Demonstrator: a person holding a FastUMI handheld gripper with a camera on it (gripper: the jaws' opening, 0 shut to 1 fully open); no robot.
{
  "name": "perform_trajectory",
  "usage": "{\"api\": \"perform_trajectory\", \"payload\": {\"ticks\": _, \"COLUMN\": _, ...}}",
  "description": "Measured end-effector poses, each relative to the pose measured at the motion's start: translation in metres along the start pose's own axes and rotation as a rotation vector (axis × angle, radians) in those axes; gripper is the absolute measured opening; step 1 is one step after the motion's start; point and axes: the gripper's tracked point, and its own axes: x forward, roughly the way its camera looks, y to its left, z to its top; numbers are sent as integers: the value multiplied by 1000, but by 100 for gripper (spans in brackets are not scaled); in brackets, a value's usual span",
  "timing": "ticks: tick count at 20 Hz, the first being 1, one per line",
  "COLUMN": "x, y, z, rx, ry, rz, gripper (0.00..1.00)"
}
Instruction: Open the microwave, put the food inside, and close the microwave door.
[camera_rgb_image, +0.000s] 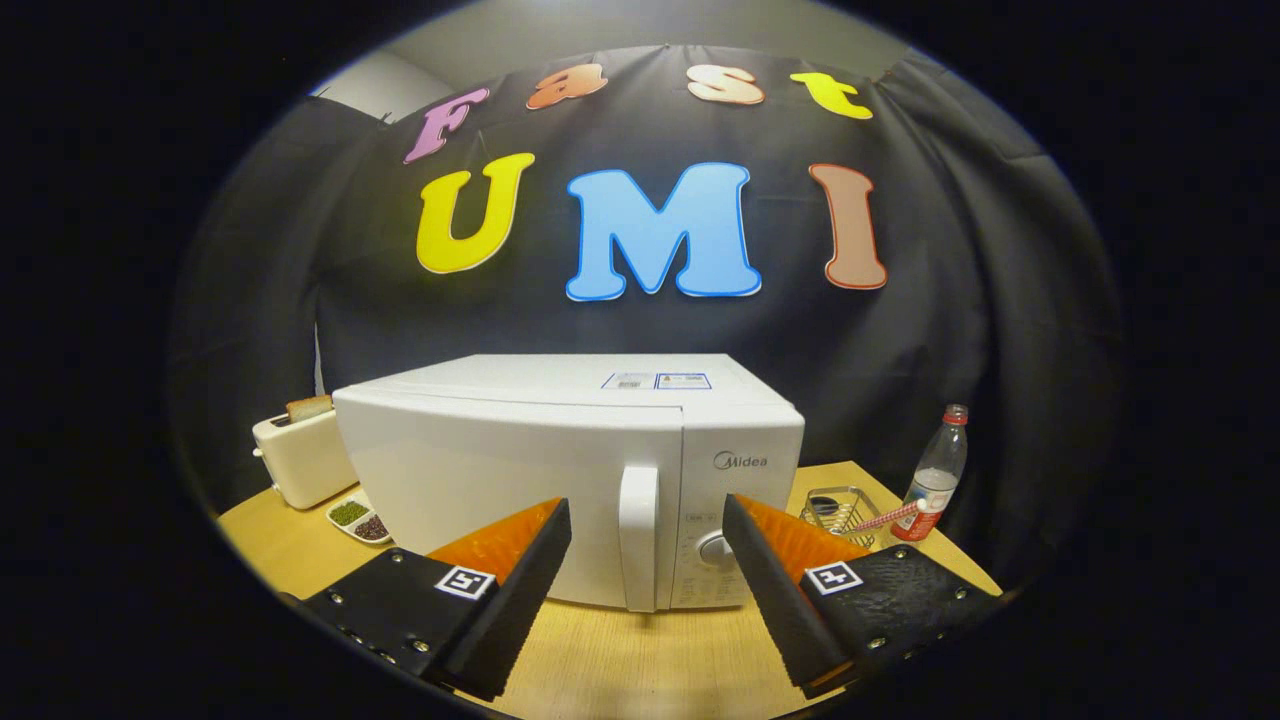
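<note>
Midea microwave (520, 470) beyond parted fingers (520, 560)

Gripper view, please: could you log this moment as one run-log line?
stage: approaching handle | microwave: door shut | handle: just ahead, between fingers, untouched | tool: open, holding nothing

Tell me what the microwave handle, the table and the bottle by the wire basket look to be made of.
Gripper: open, handle between its fingers, just ahead.
Handle: smooth white plastic by its soft sheen, like the microwave shell, which could be painted metal.
Table: pale wood or wood-look laminate; faint grain lines show.
Bottle: clear plastic, probably; see-through body, red cap.
Wire basket: thin shiny metal wire.
</note>
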Motion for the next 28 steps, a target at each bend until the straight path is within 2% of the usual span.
{"api": "perform_trajectory", "payload": {"ticks": 3, "x": 17, "y": 0, "z": -20, "rx": -9, "ry": 49, "rz": 1, "gripper": 92}}
{"api": "perform_trajectory", "payload": {"ticks": 4, "x": 21, "y": 0, "z": -25, "rx": -4, "ry": 64, "rz": 1, "gripper": 83}}
{"api": "perform_trajectory", "payload": {"ticks": 7, "x": 33, "y": -2, "z": -35, "rx": 22, "ry": 96, "rz": -14, "gripper": 70}}
{"api": "perform_trajectory", "payload": {"ticks": 8, "x": 36, "y": -1, "z": -39, "rx": 38, "ry": 106, "rz": -18, "gripper": 57}}
{"api": "perform_trajectory", "payload": {"ticks": 9, "x": 39, "y": 1, "z": -42, "rx": 60, "ry": 113, "rz": -10, "gripper": 56}}
{"api": "perform_trajectory", "payload": {"ticks": 11, "x": 44, "y": 7, "z": -42, "rx": 80, "ry": 116, "rz": 0, "gripper": 37}}
{"api": "perform_trajectory", "payload": {"ticks": 13, "x": 41, "y": 6, "z": -42, "rx": 48, "ry": 117, "rz": -27, "gripper": 34}}
{"api": "perform_trajectory", "payload": {"ticks": 14, "x": 40, "y": 7, "z": -42, "rx": 31, "ry": 130, "rz": -33, "gripper": 26}}
{"api": "perform_trajectory", "payload": {"ticks": 15, "x": 41, "y": 5, "z": -41, "rx": 34, "ry": 133, "rz": -45, "gripper": 26}}
{"api": "perform_trajectory", "payload": {"ticks": 16, "x": 40, "y": 5, "z": -42, "rx": 39, "ry": 148, "rz": -38, "gripper": 17}}
{"api": "perform_trajectory", "payload": {"ticks": 17, "x": 38, "y": 7, "z": -42, "rx": 47, "ry": 153, "rz": -28, "gripper": 17}}
{"api": "perform_trajectory", "payload": {"ticks": 18, "x": 38, "y": 8, "z": -41, "rx": 43, "ry": 158, "rz": -14, "gripper": 10}}
{"api": "perform_trajectory", "payload": {"ticks": 21, "x": 32, "y": 8, "z": -44, "rx": 43, "ry": 191, "rz": -3, "gripper": 10}}
{"api": "perform_trajectory", "payload": {"ticks": 25, "x": -6, "y": 21, "z": -50, "rx": -5, "ry": 165, "rz": 0, "gripper": 10}}
{"api": "perform_trajectory", "payload": {"ticks": 28, "x": -24, "y": 28, "z": -53, "rx": 25, "ry": 189, "rz": 16, "gripper": 10}}
